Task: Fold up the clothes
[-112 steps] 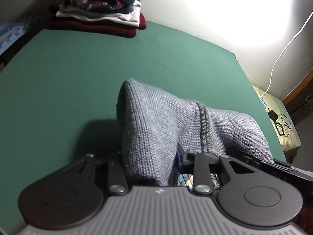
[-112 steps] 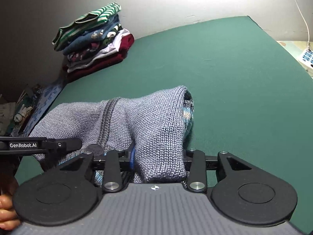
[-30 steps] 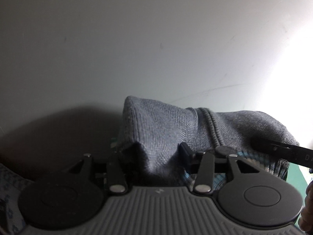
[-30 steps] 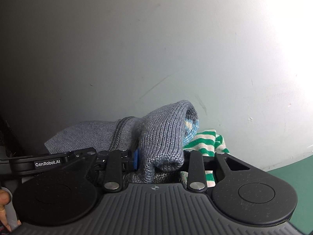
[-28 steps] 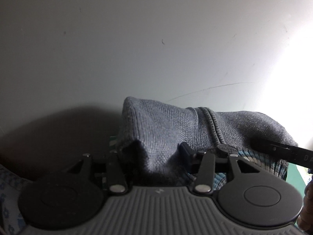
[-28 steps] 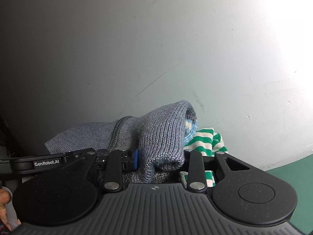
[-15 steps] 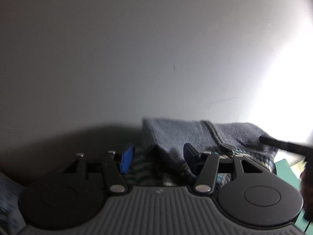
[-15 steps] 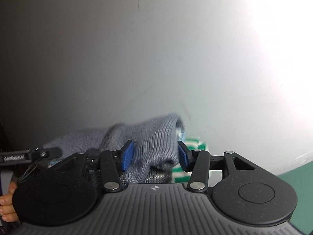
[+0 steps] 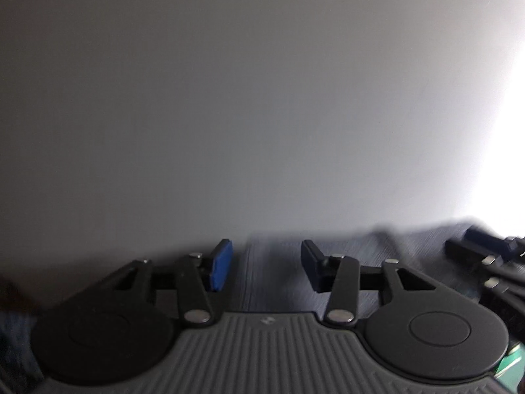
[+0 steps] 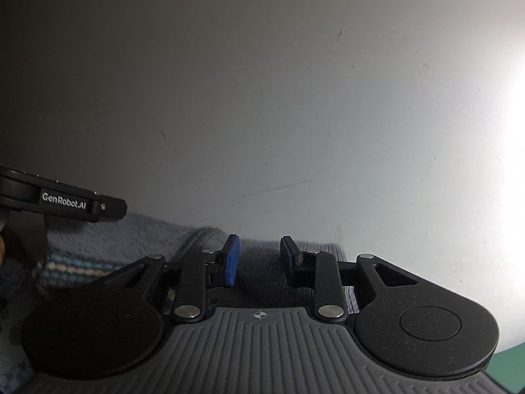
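The left tool (image 9: 265, 266) has its fingers spread apart with nothing clamped between them; the blue pad (image 9: 220, 269) on the near finger faces open air above the cloth. The grey knitted sweater (image 9: 272, 282) lies below and ahead of that gap, spreading from 6 o'clock out toward 3 o'clock in the left wrist view, its surface blurred. At 3 o'clock in that view the black linkage of the right tool (image 9: 482, 256) sits over the knit.

The right tool (image 10: 259, 261) is likewise parted and grips nothing. The sweater (image 10: 259, 282) lies under and between its fingers without being pinched, and runs off toward 9 o'clock, where a ribbed seam (image 10: 197, 236) curves across it and a band of blue and white stripes (image 10: 75, 269) shows at its edge. Above that edge, at 9 o'clock, the side of the left tool (image 10: 65, 202) reaches in, bearing white lettering.

A plain pale wall (image 10: 262, 98) fills everything from 10 to 2 o'clock in both views, brightly lit at 3 o'clock. A sliver of green tabletop (image 10: 508, 366) shows at 4 o'clock in the right wrist view.
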Motion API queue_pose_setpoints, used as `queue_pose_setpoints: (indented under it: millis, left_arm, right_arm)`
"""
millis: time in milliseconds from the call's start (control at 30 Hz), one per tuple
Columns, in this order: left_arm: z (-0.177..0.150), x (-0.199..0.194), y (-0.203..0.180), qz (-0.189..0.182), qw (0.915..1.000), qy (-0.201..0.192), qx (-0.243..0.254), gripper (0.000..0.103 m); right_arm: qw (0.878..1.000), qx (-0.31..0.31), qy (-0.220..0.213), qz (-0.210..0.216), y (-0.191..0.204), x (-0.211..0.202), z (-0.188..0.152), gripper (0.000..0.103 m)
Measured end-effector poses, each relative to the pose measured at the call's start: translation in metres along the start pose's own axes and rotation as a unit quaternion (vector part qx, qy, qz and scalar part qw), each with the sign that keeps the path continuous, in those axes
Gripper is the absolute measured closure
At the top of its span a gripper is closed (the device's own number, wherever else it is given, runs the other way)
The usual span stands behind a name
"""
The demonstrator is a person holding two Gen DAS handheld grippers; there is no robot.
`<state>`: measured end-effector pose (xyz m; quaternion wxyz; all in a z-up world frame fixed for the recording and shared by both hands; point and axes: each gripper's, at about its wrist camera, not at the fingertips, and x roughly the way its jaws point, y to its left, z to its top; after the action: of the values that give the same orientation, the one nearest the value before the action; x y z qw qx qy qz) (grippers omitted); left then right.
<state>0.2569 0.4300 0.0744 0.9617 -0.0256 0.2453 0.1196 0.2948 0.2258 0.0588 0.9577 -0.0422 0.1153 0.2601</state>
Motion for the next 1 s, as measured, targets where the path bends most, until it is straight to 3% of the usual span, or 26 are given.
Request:
queue_pose_setpoints:
  millis: [233,333,433,533,633,667,733,800,933,1000]
  left_arm:
    - [-0.035,0.01,-0.001,-0.02,0.9989,-0.002,-0.043,0.056]
    - [-0.039,0.008,-0.015,-0.025,0.999,-0.014,-0.033,0.063]
    - [-0.038,0.009,-0.024,-0.015,0.9995,-0.022,-0.016,0.063]
    - [-0.021,0.02,-0.024,0.003,0.9998,-0.02,-0.004,0.061]
    - [-0.004,0.031,-0.023,0.021,0.9996,-0.017,0.008,0.06]
    - [0.002,0.035,-0.023,0.026,0.9994,-0.016,0.012,0.058]
    - [0.013,0.042,-0.023,0.038,0.999,-0.014,0.02,0.036]
    - [0.017,0.034,-0.023,0.047,0.9987,-0.018,0.012,0.024]
    - [0.014,0.007,-0.027,0.058,0.9979,-0.027,0.007,0.007]
    - [0.008,-0.012,-0.037,0.066,0.9969,-0.035,0.022,0.006]
  right_arm:
    - [1.0,0.001,0.004,0.011,-0.019,0.014,-0.029,0.074]
    - [0.999,0.033,-0.001,0.007,-0.034,0.017,-0.042,0.074]
    - [0.998,0.057,-0.008,-0.002,-0.043,0.017,-0.05,0.074]
    - [1.0,0.027,-0.007,-0.01,0.002,0.018,-0.047,0.072]
    - [1.0,0.007,-0.005,-0.014,0.019,0.011,-0.037,0.07]
    - [1.0,0.003,-0.004,-0.015,0.023,0.007,-0.033,0.069]
    - [1.0,0.006,-0.002,-0.019,0.029,-0.003,-0.027,0.065]
    - [1.0,0.007,-0.002,-0.021,0.035,-0.016,-0.021,0.056]
    - [1.0,-0.02,-0.001,-0.008,0.055,-0.045,-0.013,0.047]
    - [1.0,-0.026,0.004,-0.006,0.062,-0.06,-0.013,0.041]
